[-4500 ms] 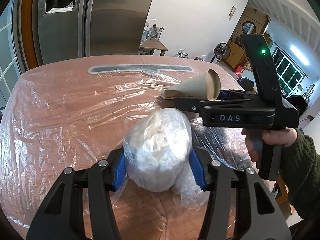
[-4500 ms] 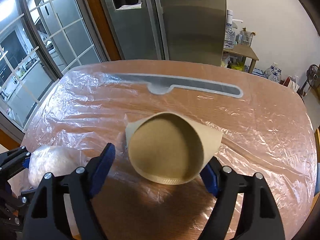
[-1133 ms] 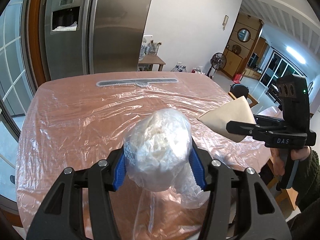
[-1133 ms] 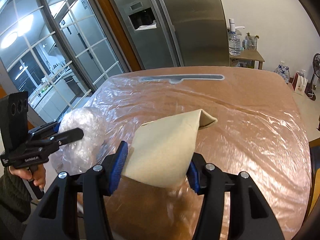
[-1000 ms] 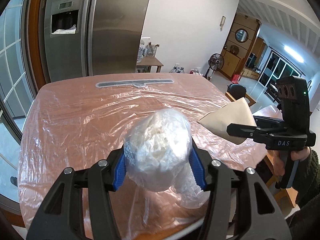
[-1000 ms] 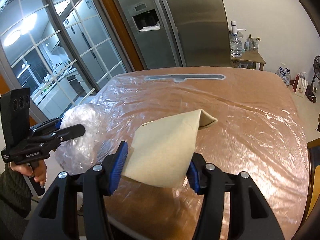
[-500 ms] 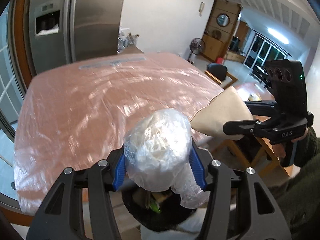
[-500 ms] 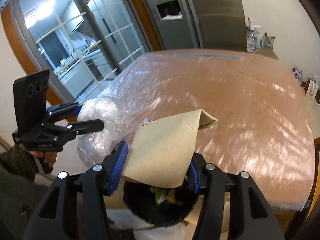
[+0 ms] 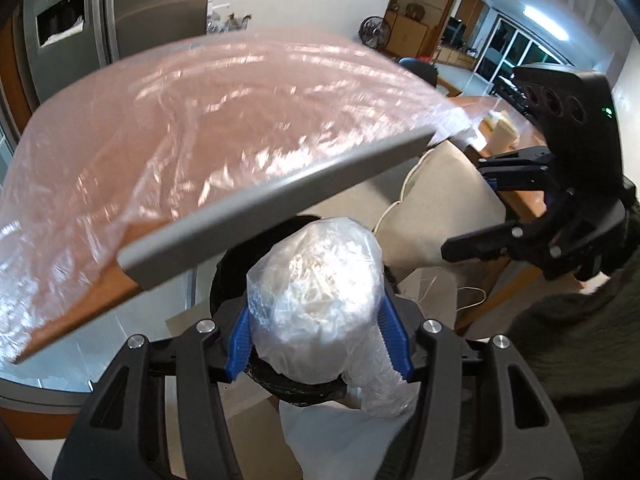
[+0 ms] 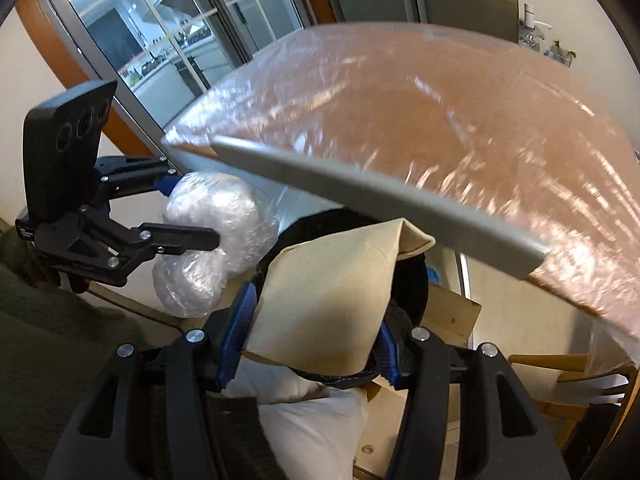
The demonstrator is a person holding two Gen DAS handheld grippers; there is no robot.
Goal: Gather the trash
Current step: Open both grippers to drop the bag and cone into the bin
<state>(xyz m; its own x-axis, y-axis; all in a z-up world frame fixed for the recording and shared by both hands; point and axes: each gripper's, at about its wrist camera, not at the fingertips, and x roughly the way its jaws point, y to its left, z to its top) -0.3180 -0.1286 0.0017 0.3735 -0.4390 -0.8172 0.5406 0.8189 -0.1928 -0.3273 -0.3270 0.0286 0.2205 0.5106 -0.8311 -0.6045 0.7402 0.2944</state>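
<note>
Left wrist view: my left gripper (image 9: 316, 336) pinched the bag (image 9: 316, 296) over the bin (image 9: 224, 276); my right gripper (image 10: 310, 330) clamped the paper (image 10: 324, 300).

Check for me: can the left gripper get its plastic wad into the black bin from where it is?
Probably yes. The left gripper holds the plastic wad right above the black bin, whose mouth looks open beneath it. The table edge sits further forward, not between them.
</note>
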